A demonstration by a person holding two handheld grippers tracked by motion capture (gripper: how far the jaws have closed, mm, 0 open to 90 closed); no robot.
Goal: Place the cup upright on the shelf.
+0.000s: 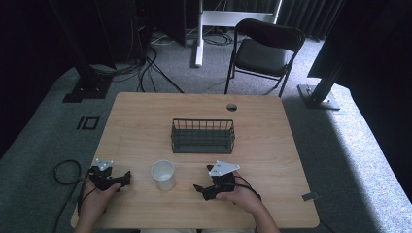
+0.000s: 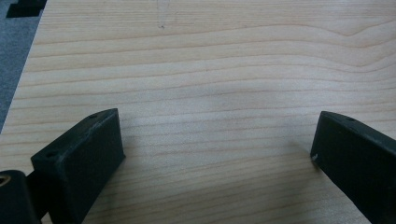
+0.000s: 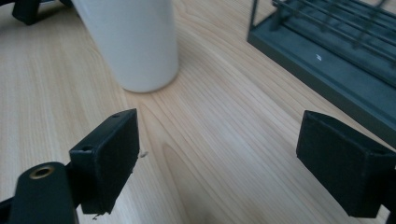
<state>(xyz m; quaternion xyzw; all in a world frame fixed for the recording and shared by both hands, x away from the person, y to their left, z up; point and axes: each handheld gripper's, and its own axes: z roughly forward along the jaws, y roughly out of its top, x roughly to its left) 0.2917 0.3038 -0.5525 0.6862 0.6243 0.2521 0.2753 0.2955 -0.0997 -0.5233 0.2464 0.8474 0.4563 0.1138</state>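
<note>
A white cup [image 1: 163, 174] is flanked on the surface [image 1: 272, 145] by the left claw [image 1: 127, 177] and right claw [image 1: 198, 188], both held wide and empty.

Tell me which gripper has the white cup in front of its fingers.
The right gripper: the white paper cup stands ahead of its open fingers. The left gripper faces bare wooden table.

left tool [image 1: 127, 178]: black, grey plate | right tool [image 1: 198, 188]: black, grey plate, cable
</note>
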